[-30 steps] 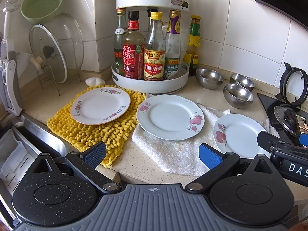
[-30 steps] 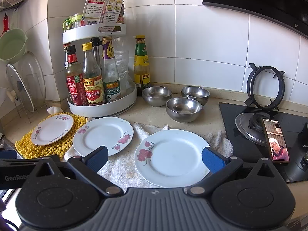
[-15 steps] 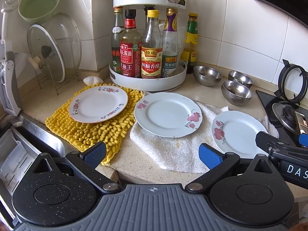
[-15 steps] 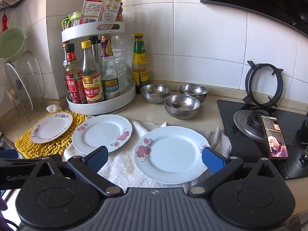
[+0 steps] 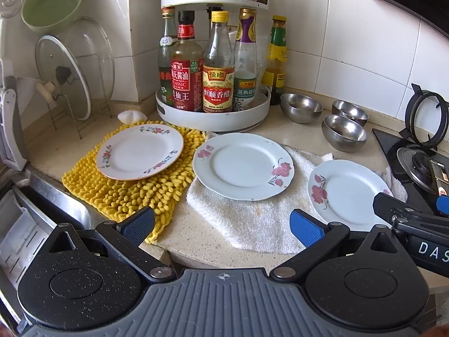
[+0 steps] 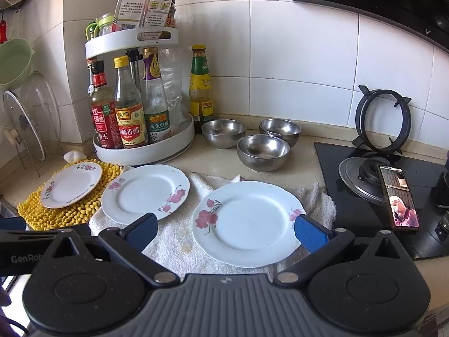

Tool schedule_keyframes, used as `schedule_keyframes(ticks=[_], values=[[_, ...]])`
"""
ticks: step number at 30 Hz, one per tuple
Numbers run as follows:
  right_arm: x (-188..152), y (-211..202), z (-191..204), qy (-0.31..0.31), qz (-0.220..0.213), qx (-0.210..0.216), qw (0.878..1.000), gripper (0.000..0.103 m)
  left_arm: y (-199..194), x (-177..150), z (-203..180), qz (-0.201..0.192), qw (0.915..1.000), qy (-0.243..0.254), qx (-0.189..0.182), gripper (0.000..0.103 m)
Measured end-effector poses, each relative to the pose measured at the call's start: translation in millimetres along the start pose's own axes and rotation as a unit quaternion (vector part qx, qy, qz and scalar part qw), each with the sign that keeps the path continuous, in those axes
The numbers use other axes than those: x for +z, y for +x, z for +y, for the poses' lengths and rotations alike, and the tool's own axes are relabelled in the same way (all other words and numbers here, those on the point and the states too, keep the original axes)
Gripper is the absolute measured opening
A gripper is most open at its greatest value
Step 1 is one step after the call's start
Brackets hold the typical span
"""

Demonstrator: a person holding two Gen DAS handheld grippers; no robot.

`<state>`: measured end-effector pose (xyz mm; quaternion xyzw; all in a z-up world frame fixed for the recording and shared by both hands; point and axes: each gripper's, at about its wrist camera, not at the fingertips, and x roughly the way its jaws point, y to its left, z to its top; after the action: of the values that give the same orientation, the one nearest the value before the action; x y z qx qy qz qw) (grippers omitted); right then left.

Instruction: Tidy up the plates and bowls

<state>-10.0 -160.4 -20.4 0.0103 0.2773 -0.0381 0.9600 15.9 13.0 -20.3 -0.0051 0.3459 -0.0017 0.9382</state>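
Right wrist view: three plates (image 6: 247, 223), three steel bowls (image 6: 263, 151) (both grippers (image 6: 226, 231) spread, empty).

We note three floral plates lying flat, apart: a small plate (image 5: 139, 151) on the yellow mat (image 5: 123, 193), two larger plates (image 5: 243, 166) (image 6: 248, 223) on the white towel (image 6: 174, 241). Three steel bowls (image 6: 263, 151) stand upright, clustered behind on the bench (image 6: 213, 157).

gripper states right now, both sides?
Left gripper: open, holding nothing, short of the plates.
Right gripper: open, holding nothing, over the near plate.
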Motion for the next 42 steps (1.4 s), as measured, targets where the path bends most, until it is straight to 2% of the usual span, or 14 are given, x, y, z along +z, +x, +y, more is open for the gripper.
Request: schedule_keyframes(ticks=[14, 22, 29, 42], values=[[-1.0, 4.7, 1.5, 0.000, 0.011, -0.010, 1.000, 0.103, 9.8, 0.1, 0.6, 0.012, 0.9998, -0.001, -0.014, 0.103], [2.4, 22.4, -8.3, 0.000, 0.027, -0.004, 1.000, 0.103, 24.2, 1.9, -6.2, 0.031, 0.9994, -0.005, -0.016, 0.103], [0.5, 38.6, -31.2, 0.015, 0.043, -0.019, 0.999, 0.103, 42.4, 4.9, -27.3, 0.046, 0.9984, 0.014, -0.028, 0.103], [0.4, 68.3, -78.9, 0.028, 0.067, -0.050, 0.996, 0.103, 76.5, 9.2, -74.1, 0.067, 0.9927, 0.065, -0.076, 0.102]])
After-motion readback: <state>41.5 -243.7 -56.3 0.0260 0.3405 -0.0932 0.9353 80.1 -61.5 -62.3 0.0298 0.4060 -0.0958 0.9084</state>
